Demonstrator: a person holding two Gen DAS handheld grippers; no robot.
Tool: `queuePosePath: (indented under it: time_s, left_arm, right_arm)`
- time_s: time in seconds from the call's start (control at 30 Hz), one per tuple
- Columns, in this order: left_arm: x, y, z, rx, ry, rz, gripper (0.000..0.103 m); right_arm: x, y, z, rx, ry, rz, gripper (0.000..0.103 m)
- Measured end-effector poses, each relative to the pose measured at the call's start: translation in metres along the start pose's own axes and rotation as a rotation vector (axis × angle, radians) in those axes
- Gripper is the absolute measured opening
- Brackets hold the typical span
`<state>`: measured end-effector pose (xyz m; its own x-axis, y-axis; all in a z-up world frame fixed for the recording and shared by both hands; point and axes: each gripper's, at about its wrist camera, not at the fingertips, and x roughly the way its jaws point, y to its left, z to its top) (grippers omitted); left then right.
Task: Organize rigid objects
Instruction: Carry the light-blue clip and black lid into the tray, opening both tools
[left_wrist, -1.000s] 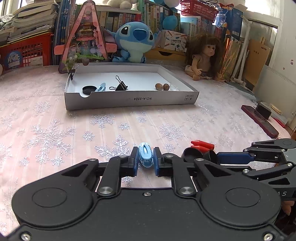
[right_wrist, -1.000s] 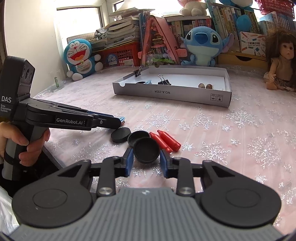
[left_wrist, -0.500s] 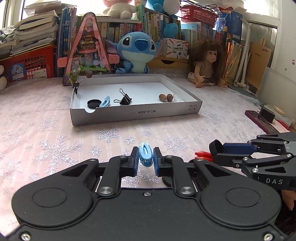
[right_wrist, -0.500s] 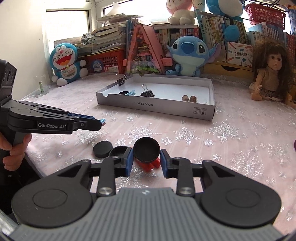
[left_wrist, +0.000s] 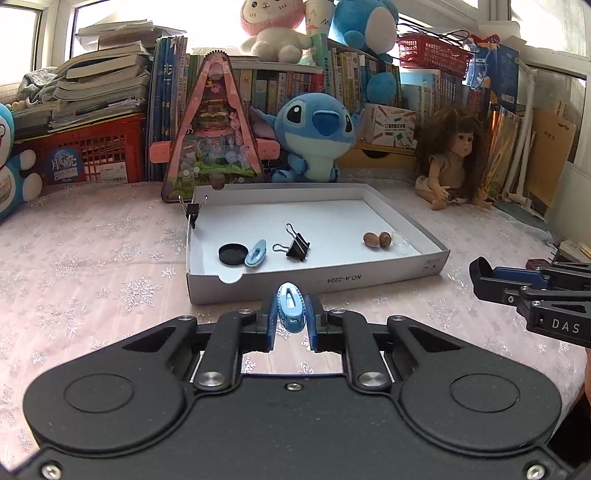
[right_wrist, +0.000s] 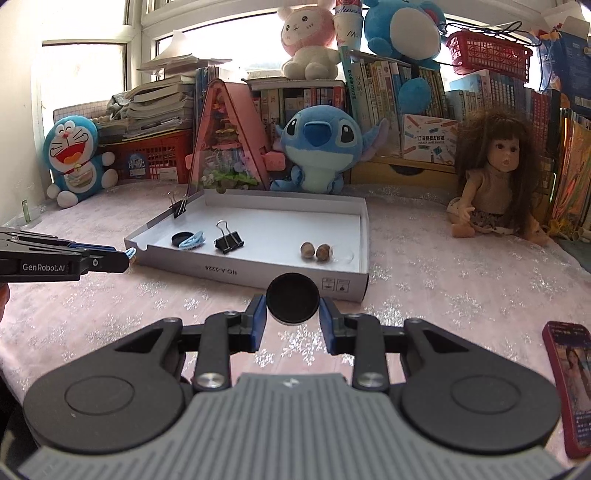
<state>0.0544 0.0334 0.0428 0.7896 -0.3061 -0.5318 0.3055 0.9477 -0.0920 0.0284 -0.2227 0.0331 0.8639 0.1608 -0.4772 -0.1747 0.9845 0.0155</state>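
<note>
My left gripper (left_wrist: 291, 315) is shut on a light blue clip (left_wrist: 291, 305) and holds it above the cloth just before the white tray (left_wrist: 317, 280). My right gripper (right_wrist: 293, 312) is shut on a black round cap (right_wrist: 293, 298), raised in front of the tray's (right_wrist: 258, 271) near wall. In the tray lie a black cap (left_wrist: 232, 254), a blue clip (left_wrist: 256, 253), a black binder clip (left_wrist: 296, 244) and two brown nuts (left_wrist: 376, 239). Another binder clip (left_wrist: 192, 211) grips the tray's left wall.
A doll (right_wrist: 495, 173) sits to the right of the tray, a blue plush (left_wrist: 314, 136) and a pink triangular toy house (left_wrist: 214, 125) behind it. A red phone (right_wrist: 570, 384) lies at the right on the pink snowflake cloth (left_wrist: 92, 266). Books and red baskets line the back.
Both grippers have risen off the cloth and moved toward the tray with their objects. The caps and red pieces on the cloth have dropped out of view.
</note>
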Motion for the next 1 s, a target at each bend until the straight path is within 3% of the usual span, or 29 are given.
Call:
queuePosePath:
  time_s: [0.4, 1.0]
  left_arm:
    - [0.026, 0.017, 0.042, -0.017, -0.039, 0.048, 0.015]
    - [0.105, 0.042, 0.055, -0.023, 0.034, 0.148, 0.015]
  right_arm:
    - [0.034, -0.009, 0.039, 0.052, -0.066, -0.008, 0.036]
    - [0.102, -0.002, 0.052, 0.043, 0.004, -0.002, 0.036]
